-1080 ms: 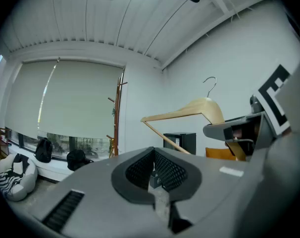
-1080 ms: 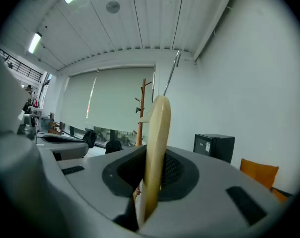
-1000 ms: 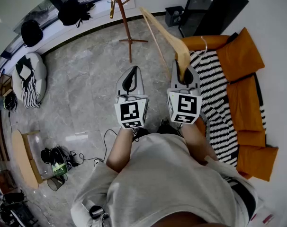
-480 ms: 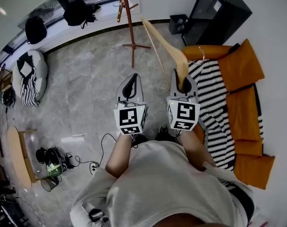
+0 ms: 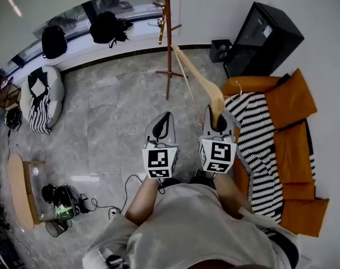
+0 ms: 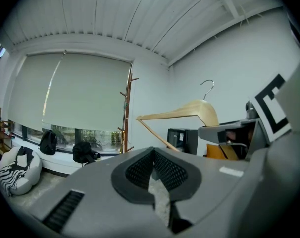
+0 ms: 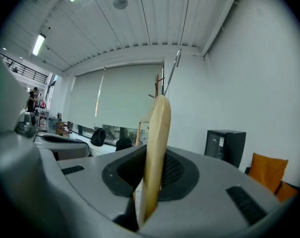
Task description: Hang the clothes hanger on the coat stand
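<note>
Clothes hanger (image 5: 213, 94), wooden, is pinched at one end in the right gripper (image 5: 217, 116), whose jaws are nearly together on it. Its hook points up, likely ready for the coat stand (image 5: 168, 38), well apart across the floor. The left gripper (image 5: 160, 126) is closed on nothing, idle alongside. I can't see what the small black bin (image 5: 220, 50) holds.

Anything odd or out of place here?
Nothing damaged or spilled. The wooden hanger is clamped by one arm's end in the right gripper, so it juts slanted. Dark gear with cables lies loose on the floor.
</note>
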{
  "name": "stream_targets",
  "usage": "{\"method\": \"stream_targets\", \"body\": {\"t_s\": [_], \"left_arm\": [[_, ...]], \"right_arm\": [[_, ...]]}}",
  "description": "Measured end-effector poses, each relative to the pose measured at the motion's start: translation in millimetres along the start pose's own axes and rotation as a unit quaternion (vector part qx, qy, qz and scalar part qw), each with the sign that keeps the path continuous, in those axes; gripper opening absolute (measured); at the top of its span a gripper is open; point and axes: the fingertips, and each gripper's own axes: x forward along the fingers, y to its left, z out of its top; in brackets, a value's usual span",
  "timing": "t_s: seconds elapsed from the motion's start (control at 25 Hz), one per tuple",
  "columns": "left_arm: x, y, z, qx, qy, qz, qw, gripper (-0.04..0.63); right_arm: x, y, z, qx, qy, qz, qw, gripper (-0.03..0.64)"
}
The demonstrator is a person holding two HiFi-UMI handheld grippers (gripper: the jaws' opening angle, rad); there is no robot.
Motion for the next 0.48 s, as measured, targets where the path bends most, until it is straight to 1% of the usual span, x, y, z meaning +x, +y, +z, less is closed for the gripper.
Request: {"method": "stream_targets", "body": {"t_s": [0.16, 0.24, 0.36, 0.48], "left_arm": [[-8.4, 20.1, -9.5, 0.012, 0.006, -0.006, 0.9999, 0.009], [-5.7, 25.7, -14.3, 0.006, 0.009, -0.010, 0.9999, 0.009], [1.6, 24.0, -14.8, -0.003, 0.006, -0.022, 0.9997, 0.009], [17.6, 26.8, -18.7, -0.010, 0.007, -0.021, 0.9997, 0.009]], "right_arm": [[2.6, 24.2, -4.0, -0.010, 0.002, -0.005, 1.000, 0.040], [4.2, 30.2, -6.6, -0.016, 0.007, -0.006, 1.000, 0.040], [7.7, 26.3, -8.1, -0.021, 0.013, -0.011, 1.000, 0.040], [24.1, 17.0, -10.7, -0.027, 0.016, -0.012, 0.999, 0.040]]}}
